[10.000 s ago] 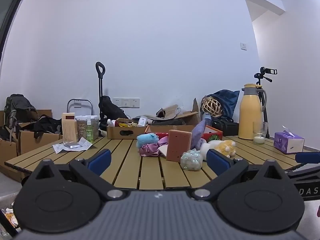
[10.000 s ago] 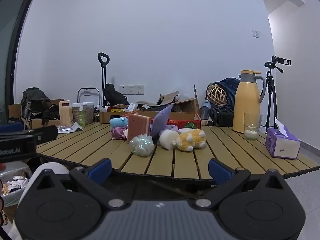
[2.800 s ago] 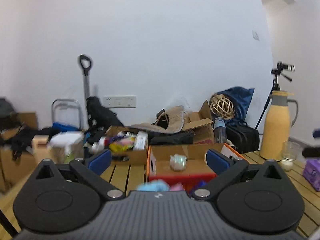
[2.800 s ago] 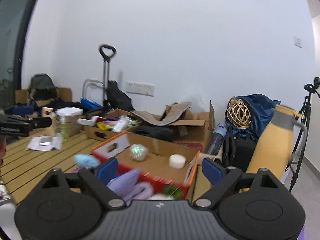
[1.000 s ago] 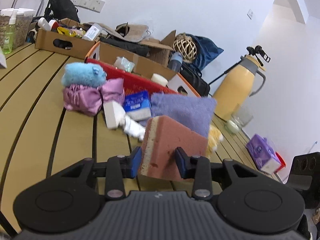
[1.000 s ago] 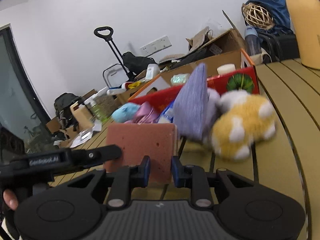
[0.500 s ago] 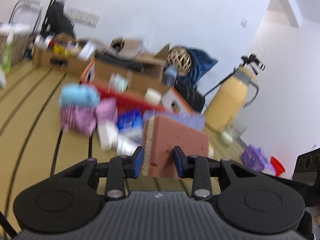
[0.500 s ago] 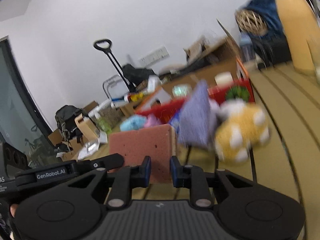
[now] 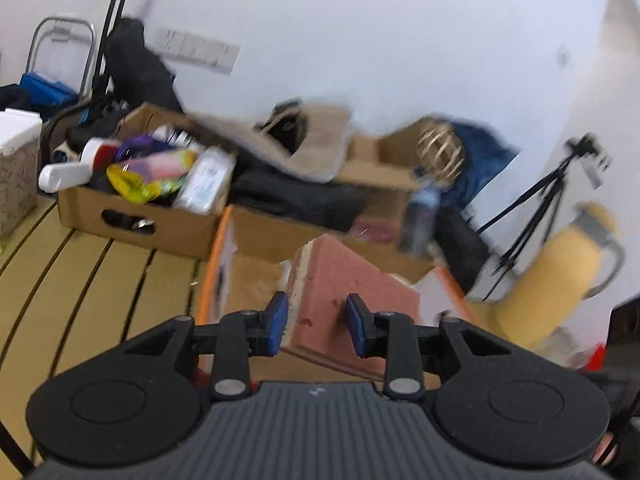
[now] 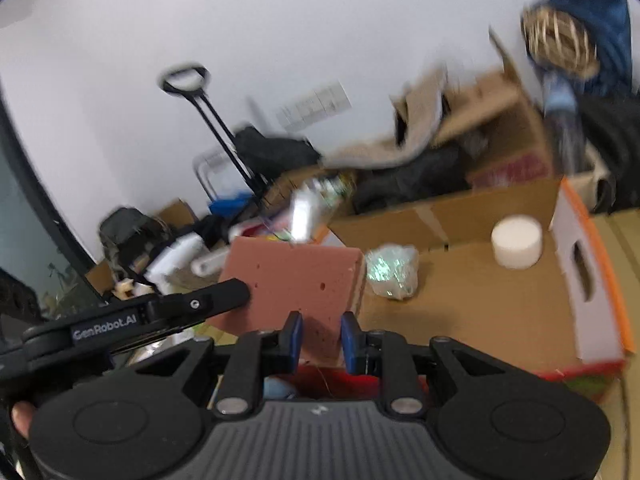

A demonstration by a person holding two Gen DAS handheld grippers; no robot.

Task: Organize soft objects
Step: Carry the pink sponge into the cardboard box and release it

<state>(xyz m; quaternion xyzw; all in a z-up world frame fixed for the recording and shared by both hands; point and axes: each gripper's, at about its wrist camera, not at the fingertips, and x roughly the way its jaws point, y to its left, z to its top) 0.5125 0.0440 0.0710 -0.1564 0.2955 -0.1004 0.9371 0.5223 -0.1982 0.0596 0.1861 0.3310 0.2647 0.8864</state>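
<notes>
Both grippers are shut on one pink sponge block. My left gripper holds its near edge; my right gripper pinches the other end of the sponge. The sponge hangs over the open cardboard box with orange-edged flaps. Inside the box lie a pale green mesh ball and a white round puff. The left gripper's finger shows against the sponge in the right wrist view. The other soft toys are hidden below.
A second cardboard box of bottles and packets stands at the back left on the slatted wooden table. A yellow thermos stands at the right. Bags, a wicker ball and a tripod are behind.
Both grippers have lifted the sponge off the table and carried it forward over the open box. The pile of soft toys has dropped out of view.
</notes>
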